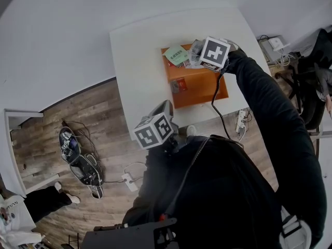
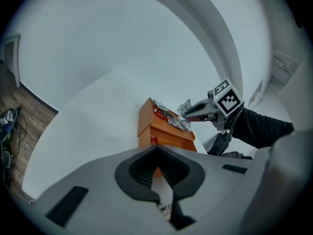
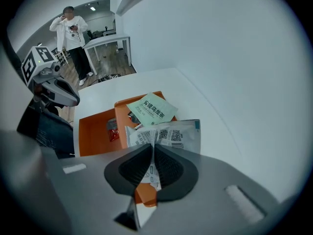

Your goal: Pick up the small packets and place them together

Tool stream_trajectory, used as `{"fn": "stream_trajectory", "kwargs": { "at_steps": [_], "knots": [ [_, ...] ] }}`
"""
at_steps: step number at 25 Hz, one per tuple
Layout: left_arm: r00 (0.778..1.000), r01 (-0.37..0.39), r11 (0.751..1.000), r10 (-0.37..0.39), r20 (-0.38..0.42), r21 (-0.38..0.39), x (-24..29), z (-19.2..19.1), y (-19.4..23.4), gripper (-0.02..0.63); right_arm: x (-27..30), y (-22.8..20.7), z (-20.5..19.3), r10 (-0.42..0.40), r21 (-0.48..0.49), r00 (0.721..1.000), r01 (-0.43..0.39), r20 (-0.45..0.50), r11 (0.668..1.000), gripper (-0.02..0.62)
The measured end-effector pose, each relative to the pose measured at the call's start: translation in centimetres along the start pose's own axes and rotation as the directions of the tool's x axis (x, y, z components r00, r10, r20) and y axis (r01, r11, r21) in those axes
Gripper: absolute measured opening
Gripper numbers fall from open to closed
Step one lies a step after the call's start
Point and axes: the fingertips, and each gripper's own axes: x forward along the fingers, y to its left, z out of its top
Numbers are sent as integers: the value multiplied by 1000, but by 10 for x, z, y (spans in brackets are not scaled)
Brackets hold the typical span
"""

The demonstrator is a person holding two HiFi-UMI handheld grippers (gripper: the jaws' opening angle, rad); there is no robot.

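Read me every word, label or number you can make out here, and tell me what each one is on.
"乌龙茶", probably, ends the large line on the green packet; its other characters are unclear.
"TION" on a person's white top, cut off at the frame edge.
Fine print and QR codes on the white packet: too small.
Print on the red packet: blurred.

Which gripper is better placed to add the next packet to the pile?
Right. The right gripper pinches a silver packet above the orange box, by the green packet; the left gripper is shut, empty, back near the table edge.
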Motion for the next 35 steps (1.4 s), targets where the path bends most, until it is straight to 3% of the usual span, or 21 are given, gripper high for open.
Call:
{"fn": "stream_trajectory", "kwargs": {
  "at_steps": [12,16,30,33,34,35],
  "knots": [
    [1000,0,1000,1,1,-8,4,2,4,-2,7,-4,-3,5,-46,1000,-6,-13,999,61],
    [1000,3,1000,-3,-3,-3,6,1,1,-2,4,1,-6,35,-67,999,-36,-19,997,118],
    [1000,12,1000,-12,-14,11,8,1,-6,-2,-21,4,5,0,-101,996,10,95,995,146],
    [1000,17,1000,-17,-20,18,9,0,-8,-2,-41,7,18,-24,-3,968,25,249,1000,144],
    [1000,18,1000,-18,-22,21,9,0,-9,-2,-53,8,25,-39,71,940,15,340,997,143],
    [1000,18,1000,-18,-25,25,10,1,-9,-2,-67,8,32,-61,161,894,-12,444,987,132]
  ]
}}
